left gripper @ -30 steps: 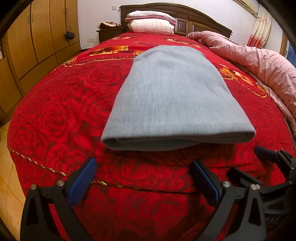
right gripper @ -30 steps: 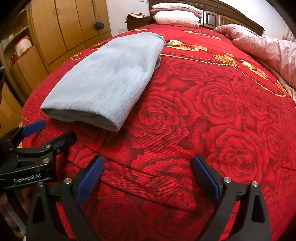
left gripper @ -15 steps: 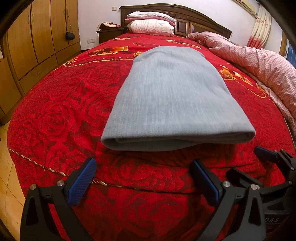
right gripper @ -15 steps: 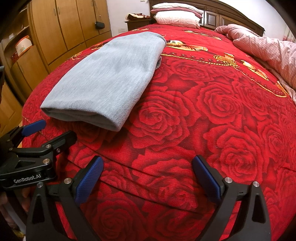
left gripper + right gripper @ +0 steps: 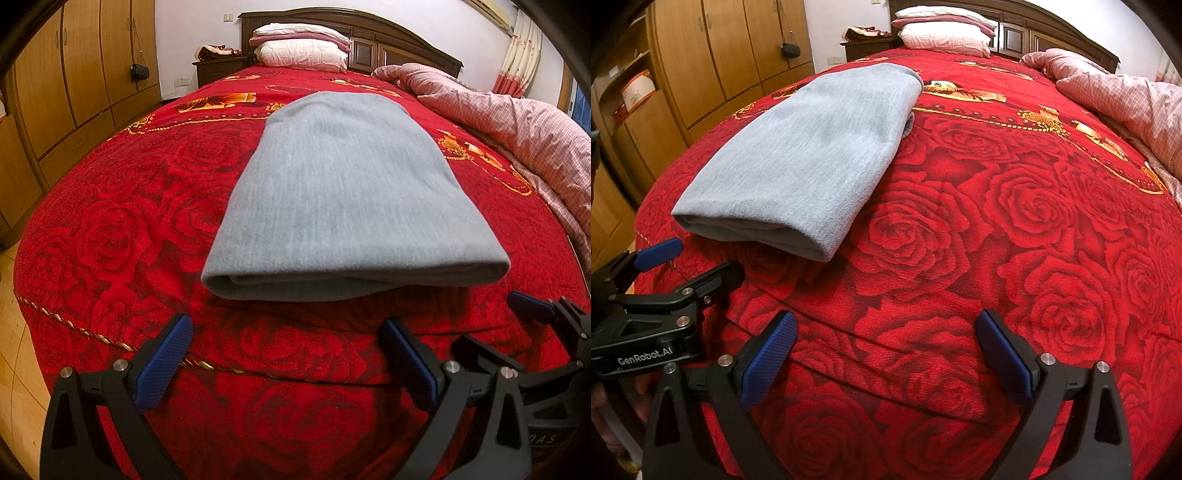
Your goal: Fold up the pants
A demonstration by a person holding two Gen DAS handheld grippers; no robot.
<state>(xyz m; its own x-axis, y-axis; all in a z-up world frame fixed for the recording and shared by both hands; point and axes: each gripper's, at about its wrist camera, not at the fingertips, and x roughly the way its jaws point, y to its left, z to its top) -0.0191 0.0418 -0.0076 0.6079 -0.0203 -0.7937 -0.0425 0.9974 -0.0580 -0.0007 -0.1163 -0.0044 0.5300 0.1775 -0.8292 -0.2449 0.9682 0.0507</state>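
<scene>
Left gripper [image 5: 284, 354] and right gripper [image 5: 886, 345] hovered side by side at bed [image 5: 110, 229] edge, fingers spread, empty. Grey pants [image 5: 343, 184] lay folded flat, apart from both.

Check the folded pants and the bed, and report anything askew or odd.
Nothing stands out. The grey pants lie flat in a neat fold on the red bedspread; a lower layer peeks out at the far corner. Both tongs, left and right, are open.
</scene>
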